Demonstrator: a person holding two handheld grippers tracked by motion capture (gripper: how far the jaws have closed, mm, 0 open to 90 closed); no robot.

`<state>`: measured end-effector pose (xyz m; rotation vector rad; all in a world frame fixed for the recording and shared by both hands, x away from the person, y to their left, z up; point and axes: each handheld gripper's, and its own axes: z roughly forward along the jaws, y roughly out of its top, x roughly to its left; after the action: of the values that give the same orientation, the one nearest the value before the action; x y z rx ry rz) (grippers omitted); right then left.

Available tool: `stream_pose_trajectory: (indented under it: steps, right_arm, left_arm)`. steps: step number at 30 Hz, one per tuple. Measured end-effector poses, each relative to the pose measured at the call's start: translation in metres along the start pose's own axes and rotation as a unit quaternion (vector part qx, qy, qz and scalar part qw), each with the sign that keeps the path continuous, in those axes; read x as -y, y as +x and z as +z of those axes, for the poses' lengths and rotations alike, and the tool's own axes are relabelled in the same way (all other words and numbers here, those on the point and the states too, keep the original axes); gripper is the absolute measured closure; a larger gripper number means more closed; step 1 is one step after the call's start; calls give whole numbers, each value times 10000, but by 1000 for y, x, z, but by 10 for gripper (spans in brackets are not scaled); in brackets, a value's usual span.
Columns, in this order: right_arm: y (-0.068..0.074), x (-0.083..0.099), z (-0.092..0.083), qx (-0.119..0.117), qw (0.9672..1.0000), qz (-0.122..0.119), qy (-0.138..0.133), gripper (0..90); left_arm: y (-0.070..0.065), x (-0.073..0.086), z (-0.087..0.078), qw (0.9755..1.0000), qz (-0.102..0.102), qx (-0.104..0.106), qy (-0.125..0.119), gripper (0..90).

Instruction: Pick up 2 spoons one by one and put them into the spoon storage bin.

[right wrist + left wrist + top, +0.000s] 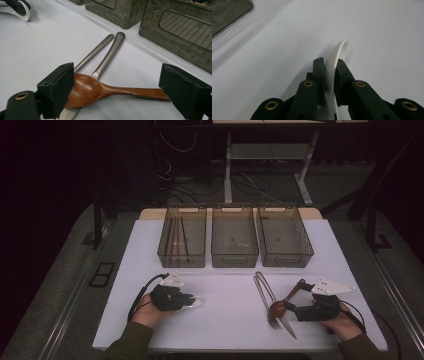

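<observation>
**A:** Start at your right gripper point(115, 92). Its jaws stand wide apart with nothing between the pads, and the wooden spoon point(100, 90) lies straight ahead, across the gap. Its long axis runs side to side between the jaws, bowl by the one on the view's left, handle reaching toward the other. As I read it, you'd have to turn the wrist or close on the narrow neck.

**B:** And the metal pieces?

**A:** Directly under the spoon's bowl. A fork point(264, 301) and a knife point(282, 317) lie side by side, their handles running away from the spoon toward the bins. Smooth brushed steel with rounded ends; the spoon is glossy reddish-brown wood, so it may slide on them.

**B:** Your left?

**A:** Your left gripper point(329, 65) is clamped on a white spoon point(337, 53), a thin curved piece held edge-on, its tip arching beyond the fingertips. In the high view it sits well to the left of the wooden spoon, so your right hand is plainly the nearer one.

**B:** The bins?

**A:** Three translucent grey ribbed bins beyond the spoon: the left bin point(182, 254) holds long thin sticks, the middle bin point(234, 254) and right bin point(284, 253) look empty.
</observation>
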<state>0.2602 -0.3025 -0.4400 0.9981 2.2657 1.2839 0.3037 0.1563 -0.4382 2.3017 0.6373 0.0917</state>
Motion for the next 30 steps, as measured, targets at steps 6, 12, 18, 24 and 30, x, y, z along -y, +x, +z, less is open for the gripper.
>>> stream_pose_trajectory:
  steps: [6, 12, 18, 24, 30]
  right_arm:
    - [1, -1, 0, -35, 10000, 4, 23, 130]
    - [2, -1, 2, -102, 9999, 11, 20, 130]
    - [3, -1, 4, -205, 9997, 133, -6, 126]
    - [4, -1, 5, -249, 9995, 210, 23, 114]
    - [4, 0, 7, -252, 9995, 200, 57, 114]
  left_arm:
    - [0, 0, 0, 10000, -86, 9, -30, 806]
    - [1, 0, 0, 9999, -157, 42, -4, 809]
    - [2, 0, 0, 9998, -214, 50, -10, 810]
    - [2, -1, -3, 9991, -395, 58, -136, 812]
    - [3, -5, -6, 9986, -447, 28, -282, 812]
